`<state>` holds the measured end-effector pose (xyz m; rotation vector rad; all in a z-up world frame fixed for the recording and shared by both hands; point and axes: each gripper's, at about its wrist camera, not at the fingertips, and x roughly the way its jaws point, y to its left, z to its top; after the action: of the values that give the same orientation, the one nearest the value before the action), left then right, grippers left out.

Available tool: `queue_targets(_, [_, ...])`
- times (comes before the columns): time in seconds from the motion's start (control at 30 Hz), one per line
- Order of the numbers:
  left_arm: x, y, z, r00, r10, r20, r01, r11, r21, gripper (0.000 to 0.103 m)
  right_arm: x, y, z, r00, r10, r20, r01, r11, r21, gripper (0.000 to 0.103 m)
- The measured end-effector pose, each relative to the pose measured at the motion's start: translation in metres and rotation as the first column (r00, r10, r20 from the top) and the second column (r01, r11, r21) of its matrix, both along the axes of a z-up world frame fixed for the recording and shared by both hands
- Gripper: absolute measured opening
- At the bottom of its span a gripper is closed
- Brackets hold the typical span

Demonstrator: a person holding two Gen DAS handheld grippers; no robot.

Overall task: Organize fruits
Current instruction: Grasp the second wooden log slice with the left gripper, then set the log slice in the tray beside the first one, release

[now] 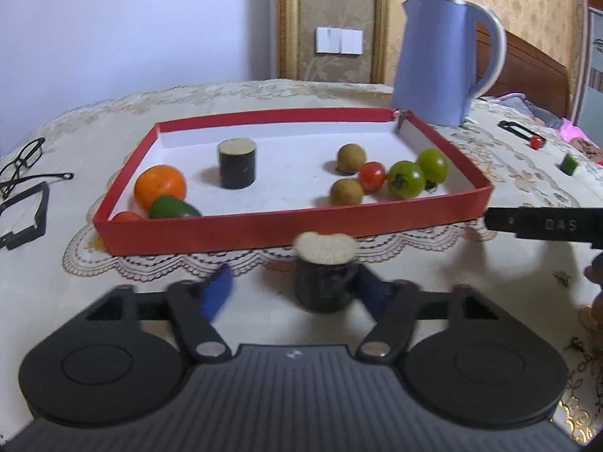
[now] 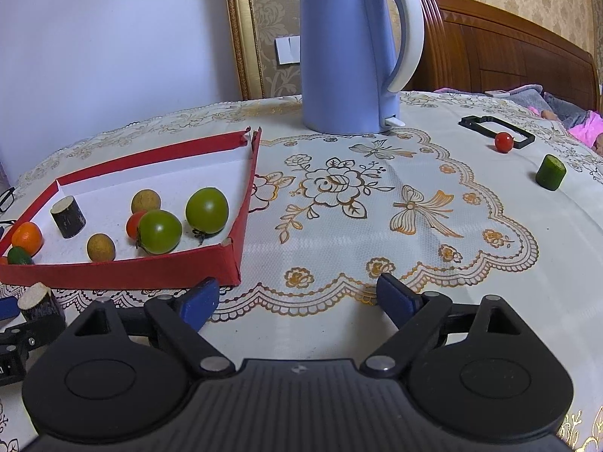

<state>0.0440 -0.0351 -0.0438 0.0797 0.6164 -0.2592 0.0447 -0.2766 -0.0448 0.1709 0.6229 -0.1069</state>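
Note:
A red tray [image 1: 294, 226] with a white floor holds an orange [image 1: 160, 186], a dark cylinder piece [image 1: 237, 164], two green tomatoes [image 1: 406, 179], a red cherry tomato [image 1: 372, 176] and two brown round fruits. In front of the tray stands a second dark cylinder with a pale top [image 1: 326, 278], between the fingers of my left gripper [image 1: 294, 278]. The right pad is against it and the left pad stands apart, so this gripper is open. My right gripper [image 2: 297, 284] is open over bare cloth, with nothing between its fingers. A cherry tomato [image 2: 504, 142] and a green cucumber piece [image 2: 551, 172] lie far right.
A blue kettle [image 2: 348, 49] stands behind the tray's right corner. Eyeglasses [image 1: 22, 158] and a black frame [image 1: 26, 218] lie to the left of the tray, and another black frame [image 2: 495, 128] by the far cherry tomato. A patterned lace cloth [image 2: 339, 196] covers the table.

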Motion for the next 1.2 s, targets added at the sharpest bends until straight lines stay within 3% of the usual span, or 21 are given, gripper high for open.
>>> queue_targets(0.03, [-0.001, -0.002, 0.000, 1.000, -0.005, 0.003, 0.005, 1.000, 0.000, 0.036, 0.000, 0.000, 0.000, 1.000, 0.000, 0.000, 0.000, 1.000, 0.000, 0.091])
queue_targets(0.1, [-0.002, -0.008, 0.001, 1.000, -0.019, 0.013, 0.019, 1.000, 0.022, 0.030, 0.000, 0.000, 0.000, 1.000, 0.001, 0.000, -0.001, 1.000, 0.001, 0.091])
queue_targets(0.3, [-0.003, -0.009, 0.003, 1.000, -0.014, 0.008, 0.014, 1.000, 0.025, 0.030, 0.000, 0.000, 0.000, 1.000, 0.001, 0.001, -0.001, 1.000, 0.003, 0.091])
queue_targets(0.47, [-0.007, -0.009, 0.027, 0.997, -0.032, 0.068, 0.032, 0.999, 0.011, 0.030, 0.000, -0.001, 0.000, 1.000, 0.001, 0.001, -0.001, 1.000, 0.003, 0.091])
queue_targets(0.67, [0.027, -0.012, 0.048, 0.996, 0.004, 0.091, -0.003, 1.000, -0.007, 0.030, 0.000, -0.001, 0.000, 1.000, 0.001, 0.002, -0.001, 1.000, 0.005, 0.091])
queue_targets(0.97, [0.082, -0.021, 0.036, 0.995, 0.086, 0.049, -0.085, 0.996, -0.021, 0.030, 0.000, -0.001, 0.000, 1.000, 0.001, 0.003, -0.001, 1.000, 0.008, 0.091])
queue_targets(1.2, [0.106, -0.029, 0.025, 0.988, 0.137, 0.071, -0.140, 0.990, 0.027, 0.030, 0.000, -0.002, 0.000, 1.000, 0.001, 0.004, -0.001, 1.000, 0.011, 0.091])
